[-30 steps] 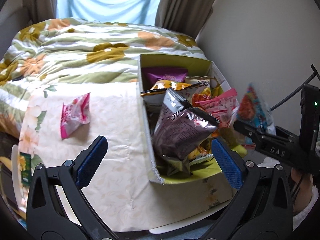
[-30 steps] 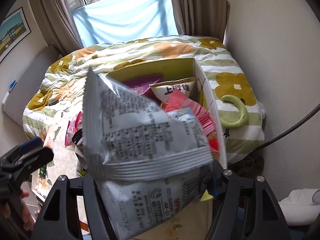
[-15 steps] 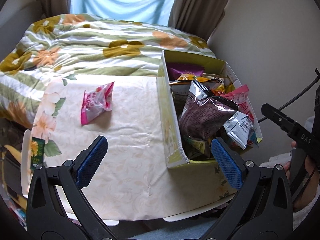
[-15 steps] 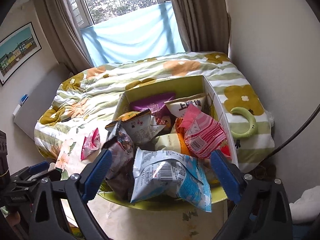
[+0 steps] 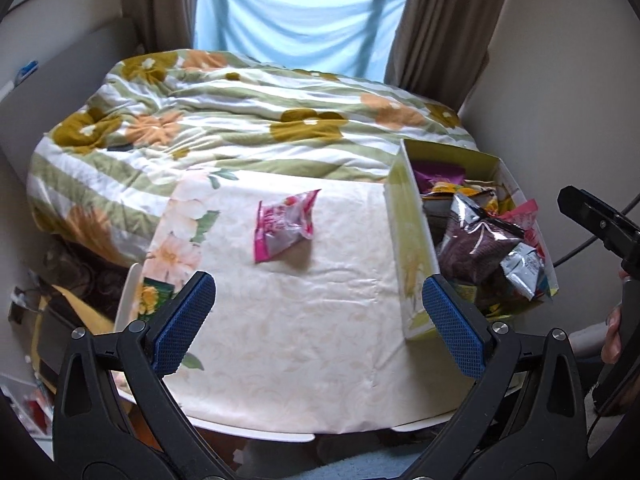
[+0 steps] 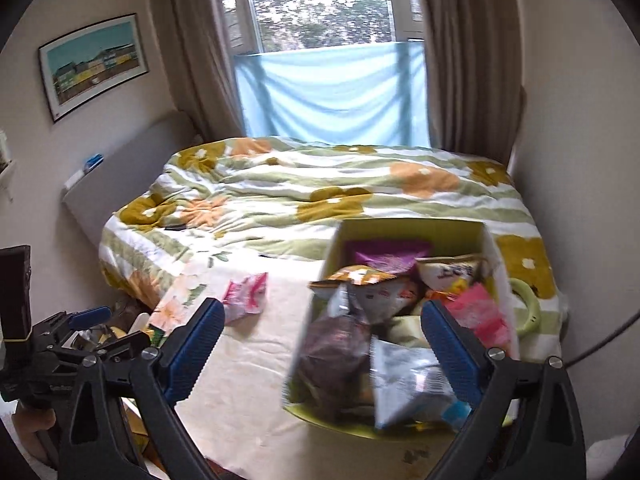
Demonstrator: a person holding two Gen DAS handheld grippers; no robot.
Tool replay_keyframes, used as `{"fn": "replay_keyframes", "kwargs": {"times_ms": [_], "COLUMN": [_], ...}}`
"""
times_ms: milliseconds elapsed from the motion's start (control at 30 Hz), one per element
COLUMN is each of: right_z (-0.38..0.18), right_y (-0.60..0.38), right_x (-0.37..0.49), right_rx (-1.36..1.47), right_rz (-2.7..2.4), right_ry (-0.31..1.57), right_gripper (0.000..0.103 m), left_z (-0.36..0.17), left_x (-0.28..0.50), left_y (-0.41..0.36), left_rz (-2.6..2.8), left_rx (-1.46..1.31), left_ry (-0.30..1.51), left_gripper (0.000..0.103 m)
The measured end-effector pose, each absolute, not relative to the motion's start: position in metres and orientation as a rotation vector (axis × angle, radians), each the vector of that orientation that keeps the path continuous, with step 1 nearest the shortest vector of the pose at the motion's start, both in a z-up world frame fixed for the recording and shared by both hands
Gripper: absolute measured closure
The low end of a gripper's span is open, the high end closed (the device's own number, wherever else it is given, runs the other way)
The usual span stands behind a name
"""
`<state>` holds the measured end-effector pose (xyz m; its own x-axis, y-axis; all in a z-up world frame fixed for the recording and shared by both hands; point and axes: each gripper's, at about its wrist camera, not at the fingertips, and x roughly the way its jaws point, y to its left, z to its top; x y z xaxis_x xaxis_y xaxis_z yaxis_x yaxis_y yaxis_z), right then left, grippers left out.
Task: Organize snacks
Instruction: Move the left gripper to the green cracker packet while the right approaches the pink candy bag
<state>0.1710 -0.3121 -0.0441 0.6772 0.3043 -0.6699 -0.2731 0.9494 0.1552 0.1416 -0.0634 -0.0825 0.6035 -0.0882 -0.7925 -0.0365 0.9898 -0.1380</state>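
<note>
On the table [image 5: 280,340], left wrist view: left gripper [image 5: 316,322] jaws spread wide, nothing between them. Pink snack packet [image 5: 282,226] lies alone on the pale cloth, well apart from the green box [image 5: 412,248] at the table's right edge. Box is crammed with snacks, dark purple bag [image 5: 476,248] on top. Right wrist view: right gripper [image 6: 322,354] jaws also wide apart, empty, above the box [image 6: 320,414]. Silver-blue packet [image 6: 412,384] sits at the box's near end; pink packet [image 6: 246,296] left of the box, blurred.

pink snack packet [image 5: 285,226] (tabletop), green box [image 5: 412,248]
</note>
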Motion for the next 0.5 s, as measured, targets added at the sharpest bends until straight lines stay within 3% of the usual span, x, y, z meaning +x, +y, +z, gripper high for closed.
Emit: {"fn": "replay_keyframes", "kwargs": {"times_ms": [267,500], "right_z": [-0.061,-0.101], "right_y": [-0.238,-0.183], "right_x": [0.185,0.209], "right_rx": [-0.005,-0.001], "right_rz": [0.422,0.455], "right_ry": [0.78,0.881], "right_gripper": [0.005,0.005], "left_z": [-0.113,-0.169], "left_x": [0.137,0.146], "left_y": [0.01,0.05], "left_rz": [0.085,0.125], "left_rx": [-0.151,-0.094], "left_ry": [0.996,1.1], "left_gripper": [0.001,0.001]}}
